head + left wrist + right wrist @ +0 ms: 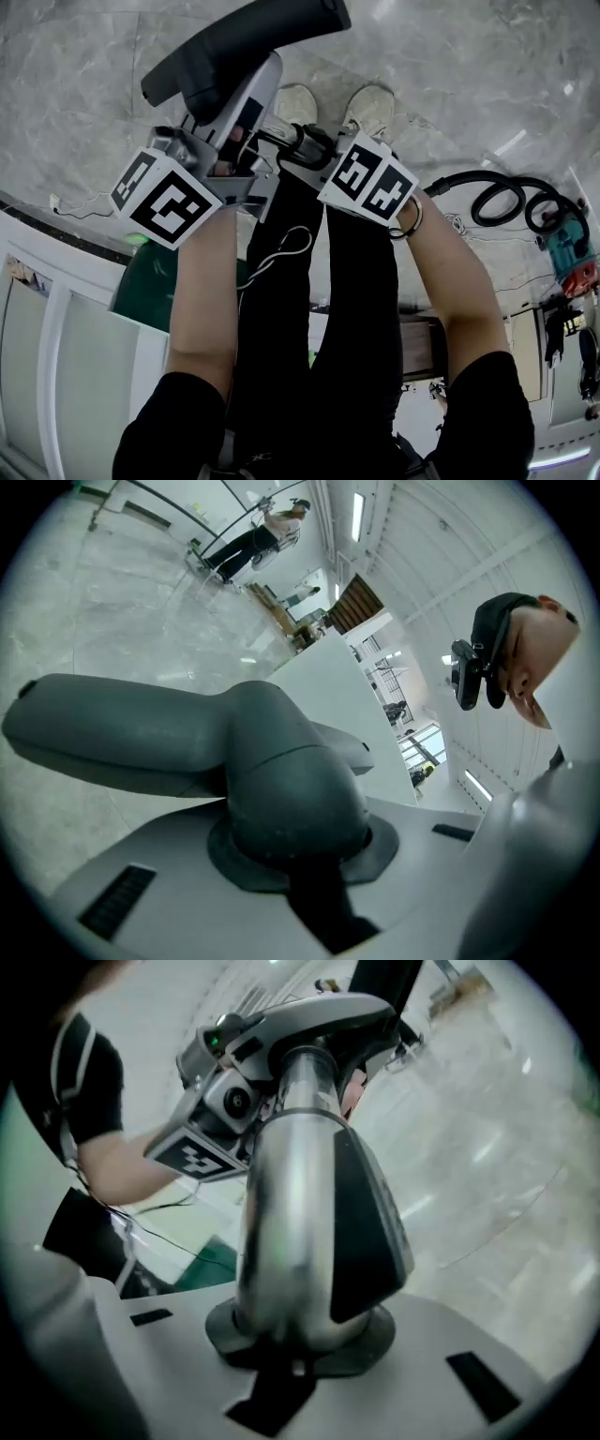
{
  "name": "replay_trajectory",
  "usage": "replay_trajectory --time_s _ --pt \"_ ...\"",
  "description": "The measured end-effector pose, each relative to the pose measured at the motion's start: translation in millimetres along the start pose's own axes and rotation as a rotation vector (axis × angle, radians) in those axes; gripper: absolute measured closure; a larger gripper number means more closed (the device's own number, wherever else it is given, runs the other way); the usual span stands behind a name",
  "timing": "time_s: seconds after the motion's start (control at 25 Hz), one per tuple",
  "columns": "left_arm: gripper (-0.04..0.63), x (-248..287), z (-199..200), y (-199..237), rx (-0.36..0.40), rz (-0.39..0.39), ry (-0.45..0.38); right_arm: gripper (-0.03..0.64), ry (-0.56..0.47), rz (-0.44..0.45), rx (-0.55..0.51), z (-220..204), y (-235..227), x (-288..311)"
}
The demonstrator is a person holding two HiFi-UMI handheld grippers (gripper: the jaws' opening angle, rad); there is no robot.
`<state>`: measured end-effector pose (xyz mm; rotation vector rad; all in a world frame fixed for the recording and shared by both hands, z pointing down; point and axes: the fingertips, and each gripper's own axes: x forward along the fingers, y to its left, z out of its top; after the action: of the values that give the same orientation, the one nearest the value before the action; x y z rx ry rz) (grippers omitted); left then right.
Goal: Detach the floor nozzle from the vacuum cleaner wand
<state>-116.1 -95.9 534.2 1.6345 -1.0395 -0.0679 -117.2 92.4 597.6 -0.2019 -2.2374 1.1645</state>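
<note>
Two grippers crowd together in the head view: the left gripper and right gripper hide the joint between them, while the dark nozzle runs off the top edge. Seen from the left gripper view, the jaws clamp the nozzle's neck. From the blurred right gripper view, the jaws hold the silver wand, whose far end is lost behind the left gripper.

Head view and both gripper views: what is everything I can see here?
floor nozzle: one, dark grey, clamped in left gripper
wand: one, silver and black, clamped in right gripper
hose: one, black, looped on floor at right
machine: one, teal and red, beside hose
floor: one, grey marble, underfoot
shoes: two, white, on floor beside nozzle
grippers: two, white with black-and-white cubes, one per hand
</note>
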Motion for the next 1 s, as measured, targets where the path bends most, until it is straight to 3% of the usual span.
replay_trajectory --time_s 0.04,0.08,0.12,0.24,0.28,0.32,0.4,0.44,0.48,0.52,0.56,0.68,0.76,0.8,0.84,0.88,0.92,1.0 --pt "0.522 0 3 1 0.008 0.016 -0.018 0.534 -0.002 -0.134 -0.036 1 -13 1" --pt "0.523 -1 6 1 0.013 0.024 -0.029 0.539 0.000 -0.193 -0.058 0 -18 2" --pt "0.523 -1 6 -1 0.011 0.023 -0.028 0.543 0.008 -0.141 -0.055 -2 -13 1" --pt "0.522 0 -1 -1 -0.051 0.001 0.009 0.549 0.040 0.334 0.055 -9 31 -9" --pt "0.522 -1 -3 2 -0.075 0.007 0.008 0.552 0.049 0.360 0.071 -11 35 -10" --pt "0.523 -3 -4 7 -0.085 0.025 -0.002 0.555 0.059 0.263 0.061 -12 28 -7" --pt "0.523 -6 1 16 -0.062 0.093 -0.030 0.555 0.065 -0.104 -0.007 -11 -6 1" --pt "0.523 -5 3 19 -0.041 0.123 -0.035 0.556 0.060 -0.234 -0.036 -11 -19 4" --pt "0.523 -4 3 18 -0.025 0.127 -0.030 0.558 0.052 -0.256 -0.044 -11 -22 7" --pt "0.522 -4 0 13 -0.017 0.093 -0.013 0.560 0.044 -0.164 -0.028 -14 -11 7" --pt "0.522 -5 -6 3 -0.017 0.022 0.009 0.560 0.037 0.010 0.001 -18 9 4" --pt "0.522 -22 -20 -42 -0.049 -0.324 0.033 0.560 0.032 0.593 0.099 -29 79 -28" --pt "0.522 -28 -23 -56 -0.093 -0.470 0.033 0.560 0.021 0.780 0.165 -27 102 -45" --pt "0.522 -23 -24 -53 -0.116 -0.464 0.043 0.560 0.014 0.788 0.191 -25 102 -46" --pt "0.522 -15 -25 -45 -0.131 -0.401 0.057 0.560 0.010 0.727 0.202 -25 93 -42" --pt "0.522 -6 -26 -32 -0.132 -0.293 0.068 0.560 0.017 0.590 0.190 -26 77 -35" --pt "0.522 -1 -21 -16 -0.116 -0.157 0.065 0.560 0.037 0.375 0.145 -32 54 -27" --pt "0.522 -13 20 26 -0.059 0.108 -0.029 0.560 0.113 -0.159 -0.036 -56 -5 -17"
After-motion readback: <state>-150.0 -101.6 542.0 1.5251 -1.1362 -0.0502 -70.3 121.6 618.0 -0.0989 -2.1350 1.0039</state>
